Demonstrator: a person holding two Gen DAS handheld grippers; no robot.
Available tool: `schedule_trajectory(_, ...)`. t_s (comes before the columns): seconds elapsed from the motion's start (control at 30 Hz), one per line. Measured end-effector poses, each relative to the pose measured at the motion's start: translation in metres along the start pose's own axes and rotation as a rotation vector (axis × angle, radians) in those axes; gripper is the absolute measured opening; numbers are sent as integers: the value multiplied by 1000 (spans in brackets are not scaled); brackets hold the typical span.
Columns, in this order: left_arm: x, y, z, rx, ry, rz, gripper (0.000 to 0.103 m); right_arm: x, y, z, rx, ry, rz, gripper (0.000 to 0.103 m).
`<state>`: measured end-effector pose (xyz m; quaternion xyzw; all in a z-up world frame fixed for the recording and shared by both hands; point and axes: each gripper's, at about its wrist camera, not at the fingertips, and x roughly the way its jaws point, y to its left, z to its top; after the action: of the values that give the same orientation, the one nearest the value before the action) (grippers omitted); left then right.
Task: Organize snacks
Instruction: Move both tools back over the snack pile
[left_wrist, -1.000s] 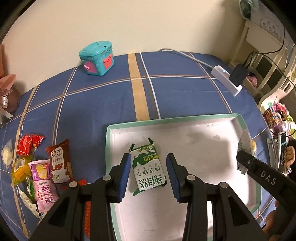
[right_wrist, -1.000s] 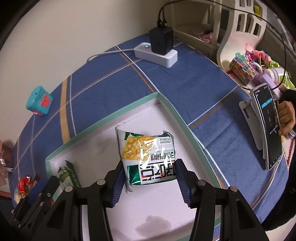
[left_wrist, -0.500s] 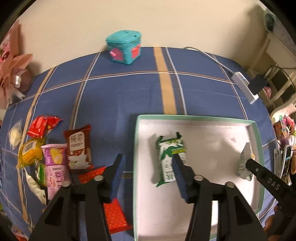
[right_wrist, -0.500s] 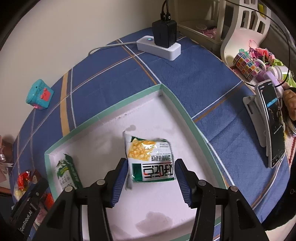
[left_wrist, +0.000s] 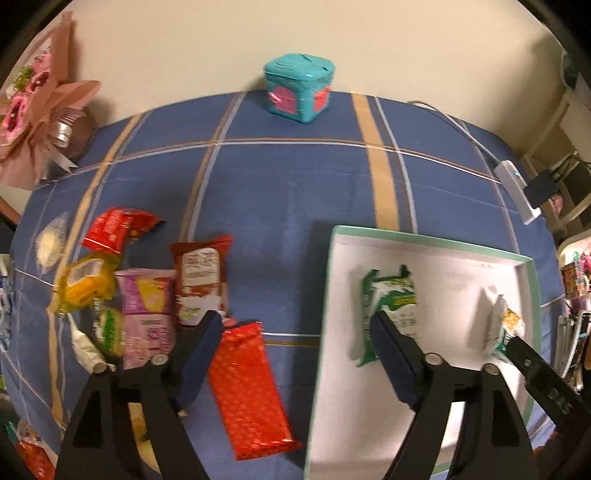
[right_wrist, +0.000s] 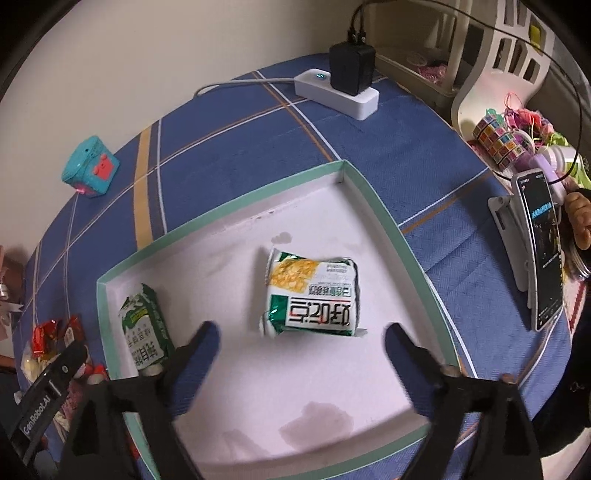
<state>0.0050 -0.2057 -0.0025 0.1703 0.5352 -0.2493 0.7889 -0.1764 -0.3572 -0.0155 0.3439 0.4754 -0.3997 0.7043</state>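
A white tray with a green rim (left_wrist: 424, 236) (right_wrist: 229, 206) lies on the blue checked tablecloth. In it lie a green-and-white biscuit pack (left_wrist: 388, 310) (right_wrist: 142, 328) and a green-and-yellow snack pack (right_wrist: 314, 295) (left_wrist: 504, 328). My left gripper (left_wrist: 295, 332) is open and empty, over the tray's left rim, above a red wrapped bar (left_wrist: 247, 387). Left of it lies a heap of loose snacks: a brown pack (left_wrist: 201, 277), pink packs (left_wrist: 146, 310), a yellow pack (left_wrist: 83, 284), a red pack (left_wrist: 114, 229). My right gripper (right_wrist: 299, 343) is open and empty, just behind the green-and-yellow pack.
A teal toy box (left_wrist: 299, 88) (right_wrist: 90, 166) stands at the table's far edge. A white power strip with a black adapter (right_wrist: 343, 85) lies at the back right. A phone on a stand (right_wrist: 539, 251) and a puzzle cube (right_wrist: 498, 140) are at the right. A pink bouquet (left_wrist: 33, 107) is far left.
My left gripper let go of the biscuit pack, opened wide and swung left toward the loose snacks. My right gripper released the green-and-yellow pack onto the tray, opened wider and drew back.
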Motion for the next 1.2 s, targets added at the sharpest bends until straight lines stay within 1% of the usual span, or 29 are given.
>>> schedule_trajectory(0.07,-2,5,-1,6,-20,29,91,-3,9,-5,-26,-4,7,103)
schedule_trajectory(0.13,-4,12,-2,8,-31,47,97,-3,12,-6,-32,-2,10,103)
schedule_trajectory(0.17,-5,15,-3,7,-35,52,98,-3,14,-7,-39,-2,10,103)
schedule_trajectory(0.33,-11,32,-7,-8,-47,53,99,-10,26,-15,-72,-7,-6,103)
schedule_trajectory(0.53,-21,49,-13,-7,-58,67,100,-30,38,-22,-98,-39,9,103)
schedule_trajectory(0.7,-35,67,-17,-26,-89,73,100,-47,48,-28,-117,-57,15,103)
schedule_trajectory(0.93,-53,88,-22,-24,-128,97,100,-65,65,-38,-143,-81,55,103)
schedule_trajectory(1.13,-66,112,-27,-48,-131,71,100,-81,93,-46,-190,-108,99,103)
schedule_trajectory(1.2,-70,123,-29,-62,-131,72,100,-82,98,-47,-197,-111,99,103)
